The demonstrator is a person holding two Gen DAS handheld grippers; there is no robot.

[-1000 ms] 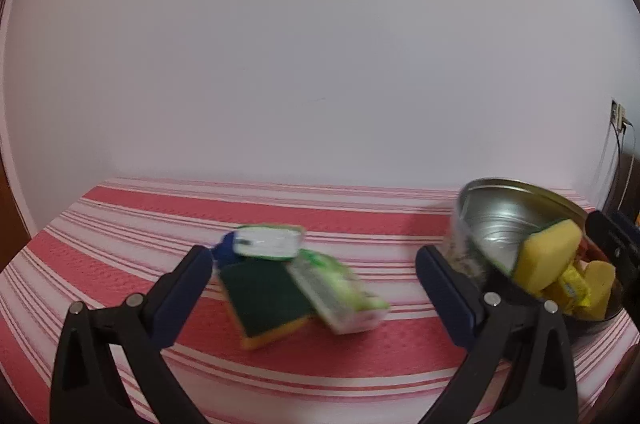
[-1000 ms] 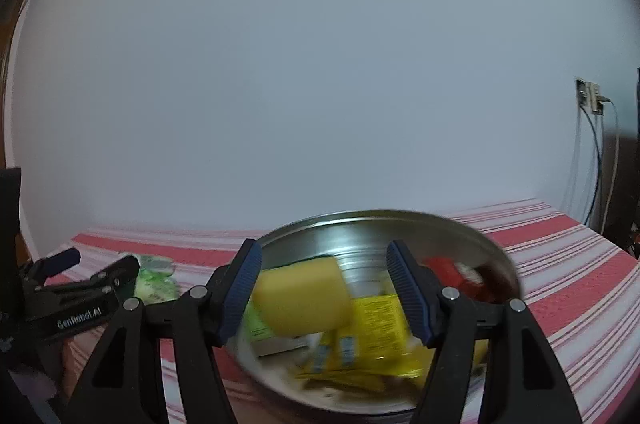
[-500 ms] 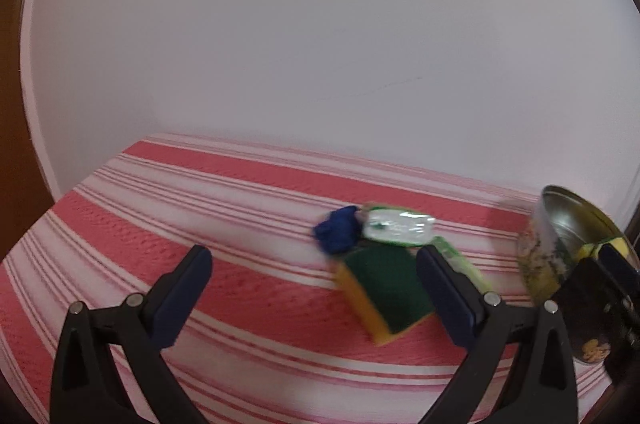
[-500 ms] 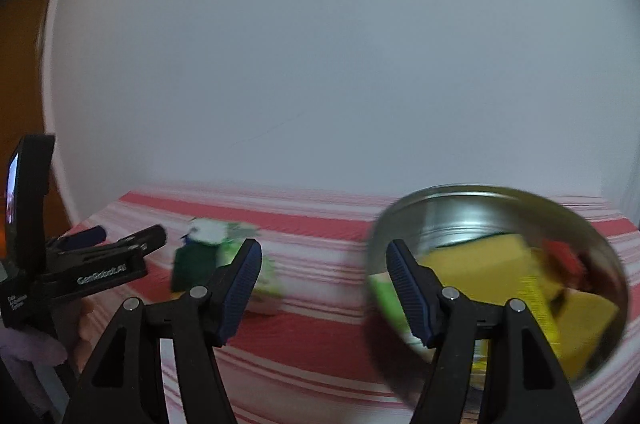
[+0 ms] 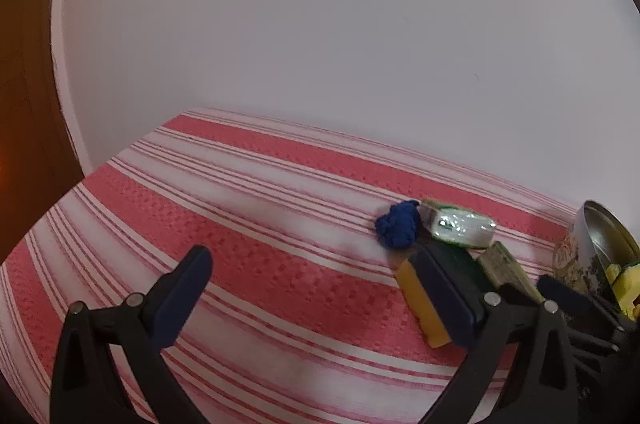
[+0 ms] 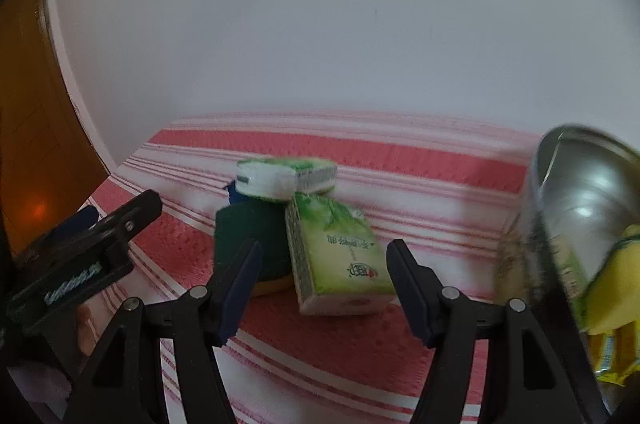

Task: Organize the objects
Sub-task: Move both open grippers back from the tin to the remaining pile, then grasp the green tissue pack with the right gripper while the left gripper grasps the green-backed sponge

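Left gripper (image 5: 316,288) angled down over striped cloth (image 5: 248,224), jaws wide apart, empty; one blue clump (image 5: 398,224), one sponge (image 5: 424,300) centre right. Right wrist view: right gripper (image 6: 324,280) tilted down, jaws apart, ungripping, framing one of two green tissue packs (image 6: 340,256); one steel bowl (image 6: 580,192) at right edge.

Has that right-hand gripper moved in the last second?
Yes. A second ago the right gripper framed the metal bowl; now the bowl sits at the view's right edge and the tissue pack lies between its open jaws, so it swung left.
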